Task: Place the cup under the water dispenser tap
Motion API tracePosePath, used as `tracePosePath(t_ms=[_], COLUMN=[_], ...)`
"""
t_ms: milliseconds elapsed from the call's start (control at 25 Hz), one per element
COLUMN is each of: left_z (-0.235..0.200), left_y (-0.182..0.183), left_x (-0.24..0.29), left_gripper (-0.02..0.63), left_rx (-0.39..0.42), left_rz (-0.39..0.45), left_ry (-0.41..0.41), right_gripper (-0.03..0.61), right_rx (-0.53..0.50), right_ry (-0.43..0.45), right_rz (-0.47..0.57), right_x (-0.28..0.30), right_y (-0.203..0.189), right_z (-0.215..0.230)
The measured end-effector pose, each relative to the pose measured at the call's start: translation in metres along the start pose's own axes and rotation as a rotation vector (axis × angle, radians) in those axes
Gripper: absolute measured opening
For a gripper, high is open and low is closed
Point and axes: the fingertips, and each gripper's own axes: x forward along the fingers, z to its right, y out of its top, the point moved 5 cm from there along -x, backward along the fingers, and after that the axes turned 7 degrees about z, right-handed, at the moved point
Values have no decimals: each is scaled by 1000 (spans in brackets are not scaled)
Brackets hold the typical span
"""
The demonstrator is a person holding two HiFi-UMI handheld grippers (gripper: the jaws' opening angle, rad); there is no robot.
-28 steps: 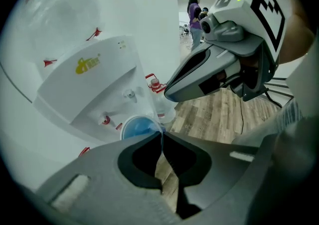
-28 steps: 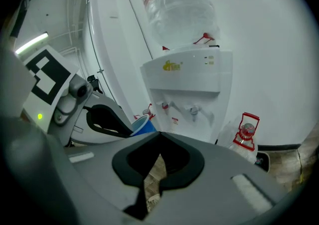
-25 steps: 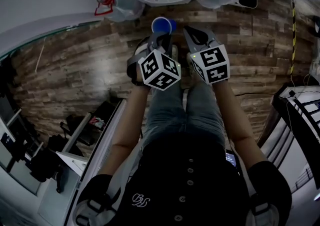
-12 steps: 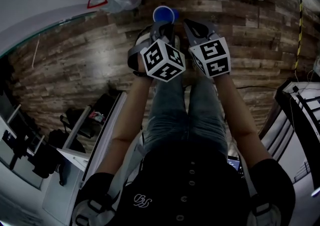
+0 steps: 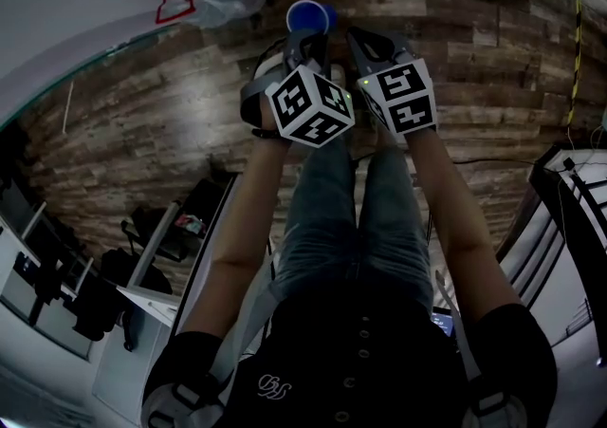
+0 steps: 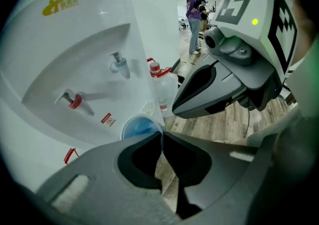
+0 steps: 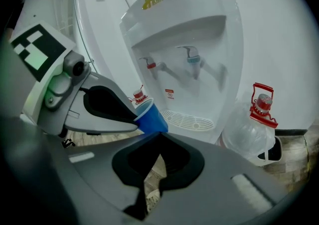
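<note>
Slightly tilted blue cup [image 7: 152,117], mouth up, in left hand-held gripper [image 6: 162,138]

Blue cup [image 6: 139,128], tilted, was pinched by its rim in your left gripper [image 6: 162,136]; red-handled tap [image 6: 75,101] stood beyond, apart.

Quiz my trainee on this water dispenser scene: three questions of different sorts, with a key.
1. True or false: the blue cup already stands on the water dispenser's drip grille.
2. Which holds the cup by its rim? A left hand-held gripper B right hand-held gripper
3. Fill in: the water bottle beside the dispenser has a ___ handle.
Key: 1 false; 2 A; 3 red.
</note>
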Motion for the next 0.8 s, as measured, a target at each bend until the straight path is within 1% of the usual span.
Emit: tracePosePath(t_ms=[240, 520, 800], left_z=[-20, -38, -51], left_y=[-1, 1, 2], left_x=[22, 40, 59], left_gripper=[15, 15, 15], left_rx=[45, 77, 183], left_rz=[-8, 0, -1], left_ry=[27, 58, 68], right_gripper=[0, 0, 0], right_rx=[5, 37, 55], right_ry=[-8, -32, -18], right_rz=[13, 41, 33], right_x=[20, 35, 48], right_y=[8, 10, 1], right_z=[10, 27, 28])
